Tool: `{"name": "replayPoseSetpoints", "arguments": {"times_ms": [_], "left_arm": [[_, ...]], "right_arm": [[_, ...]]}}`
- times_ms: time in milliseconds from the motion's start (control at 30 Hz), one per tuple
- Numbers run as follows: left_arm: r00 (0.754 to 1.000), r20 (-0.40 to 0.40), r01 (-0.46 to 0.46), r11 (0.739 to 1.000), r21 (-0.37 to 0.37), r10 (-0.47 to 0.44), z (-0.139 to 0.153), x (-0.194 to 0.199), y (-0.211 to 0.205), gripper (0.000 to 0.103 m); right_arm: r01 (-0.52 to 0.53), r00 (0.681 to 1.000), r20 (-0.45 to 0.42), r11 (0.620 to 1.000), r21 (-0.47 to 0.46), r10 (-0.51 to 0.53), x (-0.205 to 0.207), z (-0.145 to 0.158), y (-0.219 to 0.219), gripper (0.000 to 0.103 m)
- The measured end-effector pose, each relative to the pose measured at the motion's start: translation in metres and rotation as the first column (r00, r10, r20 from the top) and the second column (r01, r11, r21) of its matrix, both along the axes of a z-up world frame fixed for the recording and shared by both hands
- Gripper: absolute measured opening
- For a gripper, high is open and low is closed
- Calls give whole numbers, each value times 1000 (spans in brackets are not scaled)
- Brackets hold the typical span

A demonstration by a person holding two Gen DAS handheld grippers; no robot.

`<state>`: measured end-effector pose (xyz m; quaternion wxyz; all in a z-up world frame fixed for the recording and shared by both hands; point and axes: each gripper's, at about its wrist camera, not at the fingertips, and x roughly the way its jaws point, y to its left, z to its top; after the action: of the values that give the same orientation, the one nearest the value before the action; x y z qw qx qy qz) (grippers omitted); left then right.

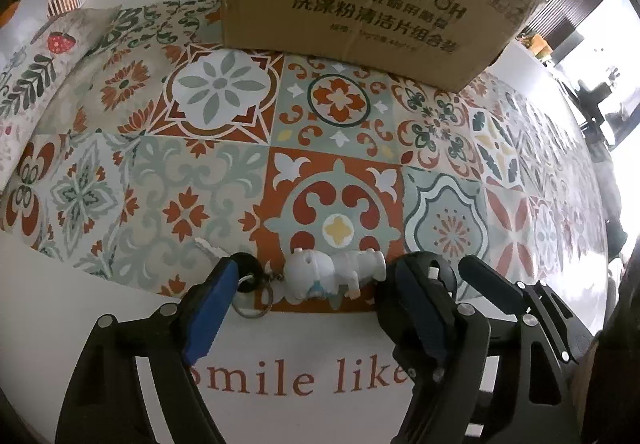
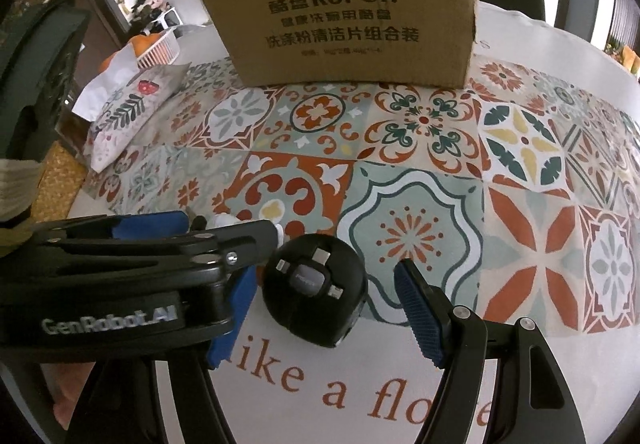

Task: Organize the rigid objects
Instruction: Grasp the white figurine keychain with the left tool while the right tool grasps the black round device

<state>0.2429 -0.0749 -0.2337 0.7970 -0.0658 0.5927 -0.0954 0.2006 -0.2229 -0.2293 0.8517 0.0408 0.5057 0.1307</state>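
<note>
A white figurine keychain (image 1: pixel 334 274) lies on its side on the patterned tablecloth, with a metal ring (image 1: pixel 252 308) and a black disc (image 1: pixel 249 272) at its left. My left gripper (image 1: pixel 320 296) is open with its blue-padded fingers on either side of the figurine. A black round cable-reel gadget (image 2: pixel 316 290) lies on the cloth between the open fingers of my right gripper (image 2: pixel 322 308). In the left wrist view the gadget (image 1: pixel 420 296) sits by my left gripper's right finger. A brown cardboard box (image 2: pixel 352 7) stands at the far side.
A floral cushion (image 2: pixel 124 115) lies at the left. A white basket with oranges (image 2: pixel 156 47) stands behind it. The left gripper's body (image 2: pixel 120 284) crosses the right wrist view at the left. The tablecloth has printed lettering near the front edge (image 2: pixel 360 396).
</note>
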Motion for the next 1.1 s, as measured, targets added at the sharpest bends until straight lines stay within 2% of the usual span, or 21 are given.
{"name": "replayPoseSetpoints", "arguments": {"times_ms": [333,367,400,433,1100], "left_arm": [[1000,15,0,1000,-2,0,-3,1,-4,66],[1000,16,2,1000,-3,-2,-2,1,-4,63],[1000,21,5,1000,-3,-5,-1,0,-2,54],[1000,24,9,1000,2,-9,0,0,-3,53],[994,98,40,998,48,-45,24,-26,14,52]], "right_arm": [[-14,1000,12,1000,-9,14,1,-1,3,57],[-13,1000,13,1000,-11,13,0,-1,3,57],[-10,1000,14,1000,-9,11,0,-1,3,57],[-6,1000,13,1000,-6,7,0,-1,2,57],[51,997,52,997,-61,-48,-12,18,-11,56]]}}
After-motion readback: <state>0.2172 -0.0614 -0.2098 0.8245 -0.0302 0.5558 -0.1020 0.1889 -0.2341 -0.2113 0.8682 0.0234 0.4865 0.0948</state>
